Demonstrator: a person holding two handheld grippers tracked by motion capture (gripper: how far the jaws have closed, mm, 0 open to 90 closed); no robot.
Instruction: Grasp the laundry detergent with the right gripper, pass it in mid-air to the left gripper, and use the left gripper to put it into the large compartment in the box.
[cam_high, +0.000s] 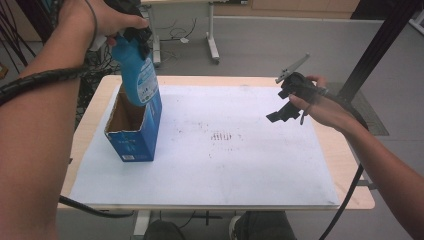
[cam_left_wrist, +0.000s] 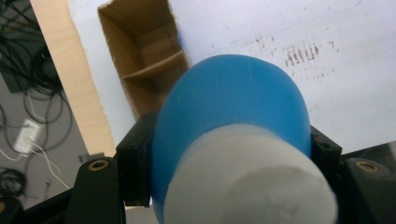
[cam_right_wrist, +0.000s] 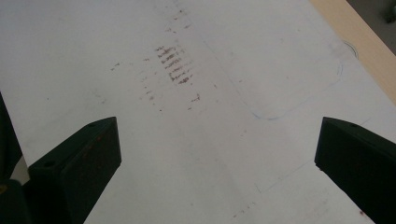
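No word or number reads clearly. The blue bottle (cam_high: 136, 75) bears a white label, perhaps brand lettering (too blurred to make out). The blue box (cam_high: 135, 131) has small white print at six o'clock, equally illegible.

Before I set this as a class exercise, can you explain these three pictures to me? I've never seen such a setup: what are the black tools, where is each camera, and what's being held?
A person stands at a table and holds a hand tool with two black jaws in each hand. One picture comes from a camera above, looking down on the table. The other two come from small cameras that ride on the tools and look along their jaws.

The left gripper is shut on a blue bottle with a white cap, near its top. The bottle hangs over an open blue cardboard box that stands on a white sheet covering the table. From the left gripper view you look past the bottle into the box, which has a cardboard divider.

The right gripper hovers open above the sheet, holding nothing. Its camera sees brownish smudges on the sheet.
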